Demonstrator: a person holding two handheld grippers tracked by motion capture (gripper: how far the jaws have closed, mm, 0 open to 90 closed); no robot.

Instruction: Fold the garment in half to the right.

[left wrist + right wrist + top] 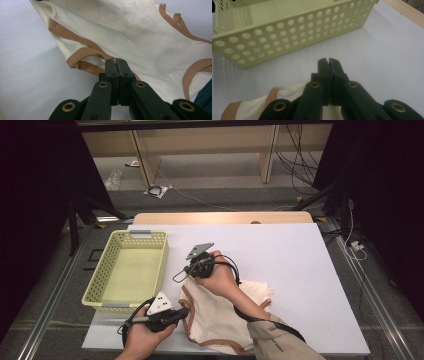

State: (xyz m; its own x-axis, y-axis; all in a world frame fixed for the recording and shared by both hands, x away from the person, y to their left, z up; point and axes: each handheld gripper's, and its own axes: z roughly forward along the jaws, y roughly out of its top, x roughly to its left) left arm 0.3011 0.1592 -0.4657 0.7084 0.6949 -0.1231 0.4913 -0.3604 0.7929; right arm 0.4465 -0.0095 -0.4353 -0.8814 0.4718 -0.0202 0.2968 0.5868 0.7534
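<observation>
A cream cloth (220, 315) with brown trim lies near the front edge of the white table (300, 270); its left edge is lifted. My left gripper (186, 311) is at the lower part of that edge. In the left gripper view its jaws (116, 62) are shut, with the cloth's (140, 37) brown trim running in between them. My right gripper (189, 274) is at the cloth's upper left corner, pointing toward the basket. In the right gripper view its jaws (328, 61) are shut and the cloth (254, 107) hangs from beneath them.
A pale green perforated basket (102, 265) stands empty at the table's left, its wall (287, 37) close in front of the right gripper. A wooden board (225, 217) borders the far edge. The right half of the table is bare white surface.
</observation>
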